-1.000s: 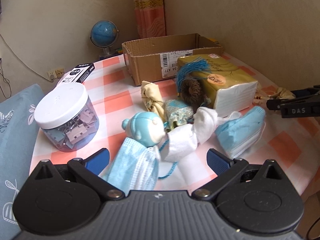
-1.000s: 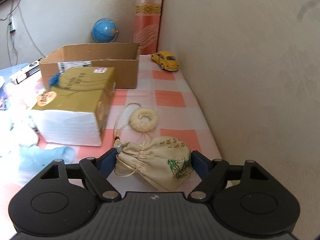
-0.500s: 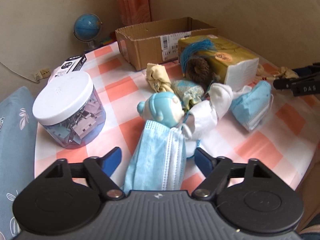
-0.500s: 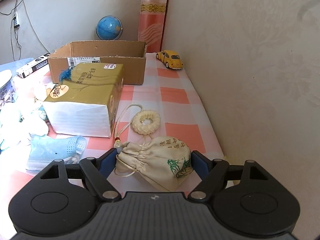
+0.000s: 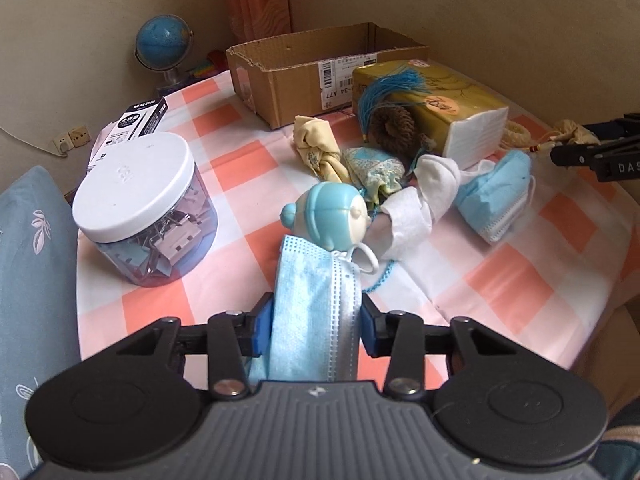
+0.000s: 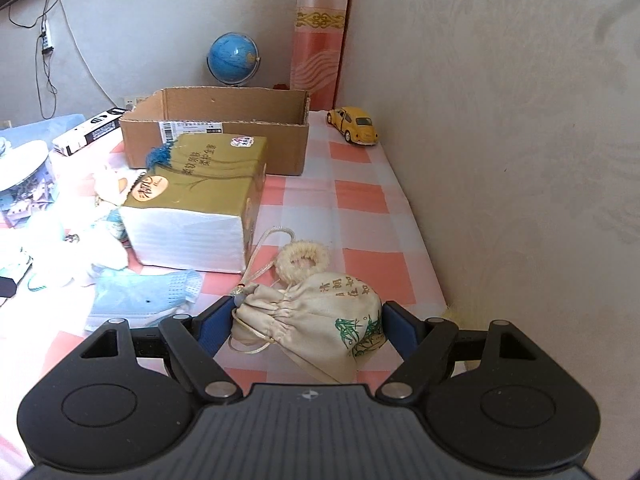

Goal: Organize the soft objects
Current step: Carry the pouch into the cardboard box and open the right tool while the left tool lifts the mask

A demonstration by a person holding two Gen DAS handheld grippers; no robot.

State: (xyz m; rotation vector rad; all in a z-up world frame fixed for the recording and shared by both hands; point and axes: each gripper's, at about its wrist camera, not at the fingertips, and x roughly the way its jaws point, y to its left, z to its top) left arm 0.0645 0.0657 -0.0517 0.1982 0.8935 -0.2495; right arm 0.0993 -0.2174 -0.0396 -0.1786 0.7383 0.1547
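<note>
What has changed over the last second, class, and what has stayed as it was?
The left gripper has closed in from wide open onto the blue mask, its pads now against both sides. The right gripper still brackets the cloth pouch, jaws no narrower than before. The cardboard box, tissue pack and jar have not moved.

right gripper around a cloth pouch
the blue finger pads sit at either side of the cream drawstring pouch on the checked tablecloth; whether they press it is unclear. a woven ring touches the pouch, beside the tissue pack. behind stand a cardboard box and a yellow toy car.
</note>
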